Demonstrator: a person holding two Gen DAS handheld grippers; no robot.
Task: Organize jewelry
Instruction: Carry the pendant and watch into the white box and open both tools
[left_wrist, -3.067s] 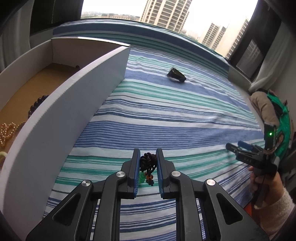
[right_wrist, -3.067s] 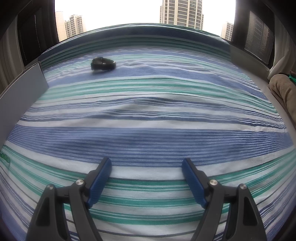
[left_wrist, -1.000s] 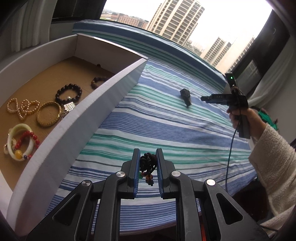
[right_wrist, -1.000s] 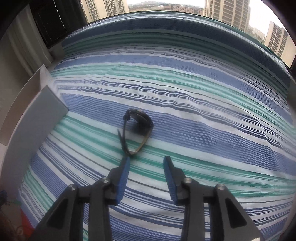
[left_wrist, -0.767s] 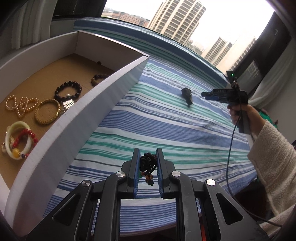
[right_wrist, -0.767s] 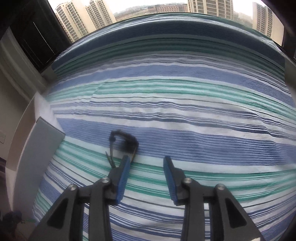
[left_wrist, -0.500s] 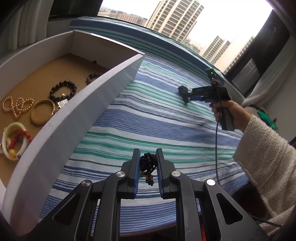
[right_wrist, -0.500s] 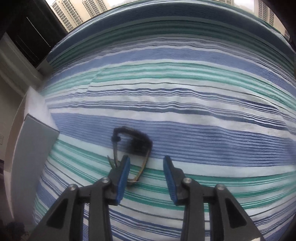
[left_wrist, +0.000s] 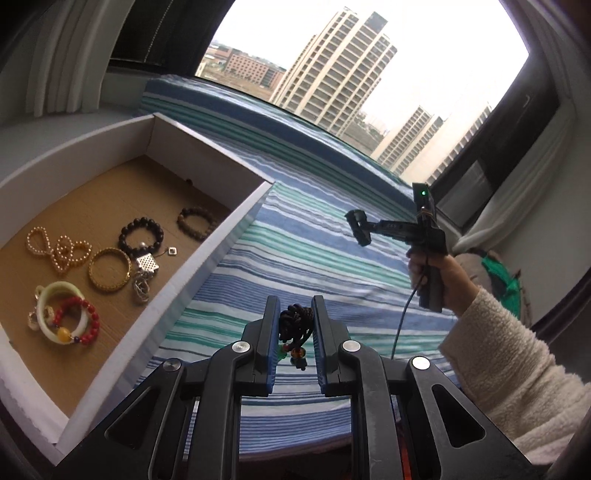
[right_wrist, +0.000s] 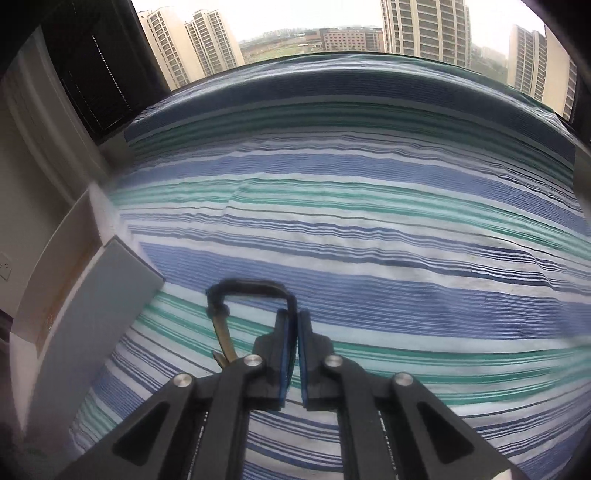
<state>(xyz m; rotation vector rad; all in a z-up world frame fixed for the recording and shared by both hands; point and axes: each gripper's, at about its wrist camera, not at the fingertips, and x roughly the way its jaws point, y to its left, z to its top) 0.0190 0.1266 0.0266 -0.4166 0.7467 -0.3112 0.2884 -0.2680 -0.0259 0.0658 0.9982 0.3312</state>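
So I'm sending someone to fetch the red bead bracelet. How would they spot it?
Look in the white cardboard box beside the striped bedspread, at the near end of its brown floor. The red bead bracelet lies across a pale green bangle; it is the only red piece and carries one large yellow bead.

Left gripper (left_wrist: 294, 334): our jaws clamp a dark knotted cord bracelet (left_wrist: 295, 325).
Right gripper (right_wrist: 294, 325): our jaws pinch a black strap loop (right_wrist: 255, 291), raised.

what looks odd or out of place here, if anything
Nothing looks spilled or damaged. The bracelets lie apart on the floor of the box. The left claw holds a dark cord tangle, and the right claw pinches a watch strap.
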